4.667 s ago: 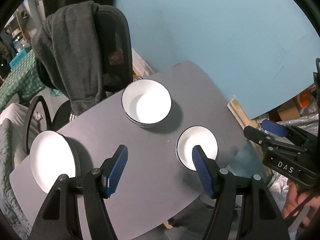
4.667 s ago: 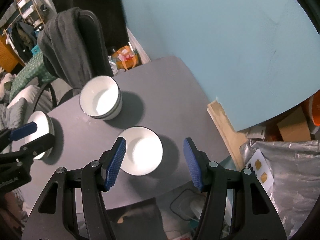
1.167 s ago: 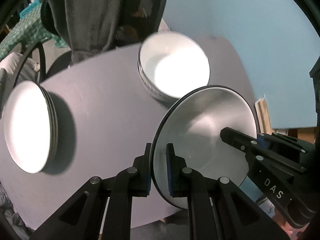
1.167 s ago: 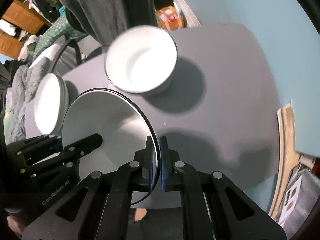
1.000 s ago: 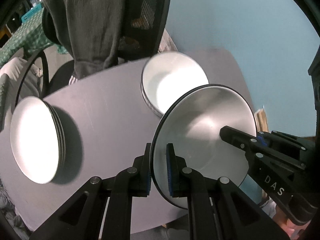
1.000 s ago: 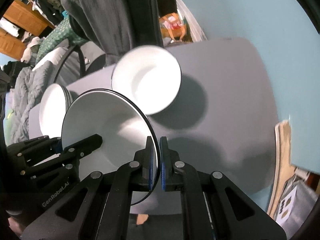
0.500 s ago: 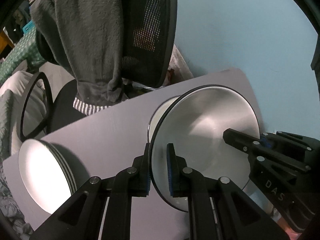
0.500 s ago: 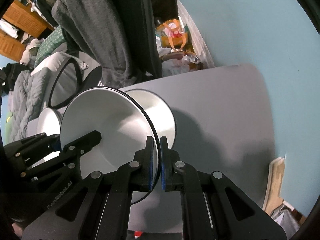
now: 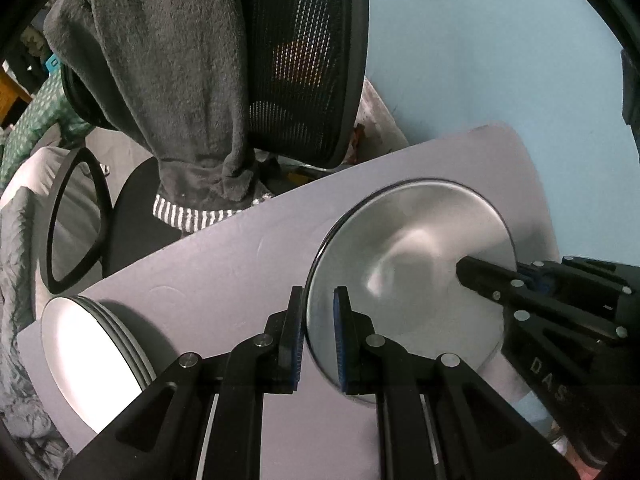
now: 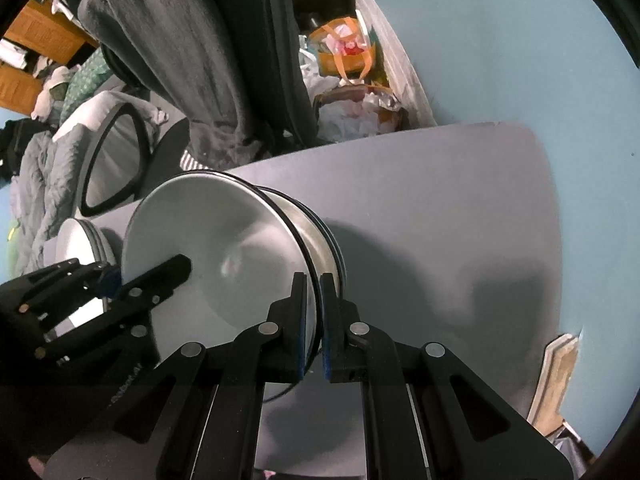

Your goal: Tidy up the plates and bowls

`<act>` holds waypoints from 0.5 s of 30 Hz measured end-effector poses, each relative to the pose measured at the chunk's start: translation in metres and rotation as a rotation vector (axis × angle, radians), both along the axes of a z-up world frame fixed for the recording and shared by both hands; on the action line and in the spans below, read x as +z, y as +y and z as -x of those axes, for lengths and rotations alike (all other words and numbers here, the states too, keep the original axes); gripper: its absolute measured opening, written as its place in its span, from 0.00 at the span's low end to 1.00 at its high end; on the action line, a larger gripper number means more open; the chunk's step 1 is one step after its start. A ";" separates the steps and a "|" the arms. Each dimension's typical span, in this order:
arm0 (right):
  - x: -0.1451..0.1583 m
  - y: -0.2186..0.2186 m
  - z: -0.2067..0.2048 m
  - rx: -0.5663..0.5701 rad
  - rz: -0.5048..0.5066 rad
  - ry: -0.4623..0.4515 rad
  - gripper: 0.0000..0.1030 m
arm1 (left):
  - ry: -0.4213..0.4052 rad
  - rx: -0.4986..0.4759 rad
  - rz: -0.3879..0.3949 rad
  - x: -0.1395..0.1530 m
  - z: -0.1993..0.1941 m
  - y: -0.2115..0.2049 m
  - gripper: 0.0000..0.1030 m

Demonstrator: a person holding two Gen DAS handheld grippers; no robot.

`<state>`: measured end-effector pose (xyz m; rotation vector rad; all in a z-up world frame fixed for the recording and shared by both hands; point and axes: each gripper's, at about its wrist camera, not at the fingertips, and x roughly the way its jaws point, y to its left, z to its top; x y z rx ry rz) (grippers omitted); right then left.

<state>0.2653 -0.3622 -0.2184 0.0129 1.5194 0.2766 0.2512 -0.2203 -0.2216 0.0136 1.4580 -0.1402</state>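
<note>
Grey table [image 10: 440, 200] against a blue wall, with an office chair [image 9: 304, 60] draped in a dark garment behind. Left gripper [image 9: 318, 334] and right gripper [image 10: 314, 324] each pinch opposite rims of one white bowl [image 10: 224, 256], held over and apparently nesting into the bowl stack [image 10: 320, 236]. Risk: uneven release could tip the bowl off-centre. Count: one carried bowl; at least two stacked bowls; one plate stack [image 9: 88, 352], about three.
</note>
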 end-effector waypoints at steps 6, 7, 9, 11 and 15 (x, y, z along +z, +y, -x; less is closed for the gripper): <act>0.001 -0.002 -0.002 0.010 -0.005 0.017 0.06 | -0.001 -0.035 -0.014 -0.002 -0.001 -0.003 0.11; 0.001 -0.002 -0.002 0.010 -0.004 0.019 0.06 | 0.000 -0.036 -0.013 -0.002 -0.001 -0.003 0.11; 0.002 -0.003 -0.002 0.005 -0.007 0.026 0.07 | 0.001 -0.037 -0.015 -0.002 -0.001 -0.003 0.11; 0.002 -0.004 -0.002 0.001 -0.007 0.029 0.07 | 0.000 -0.039 -0.016 -0.003 -0.001 -0.003 0.11; 0.003 -0.004 -0.003 -0.011 -0.011 0.039 0.08 | -0.003 -0.036 -0.013 -0.001 0.000 -0.002 0.16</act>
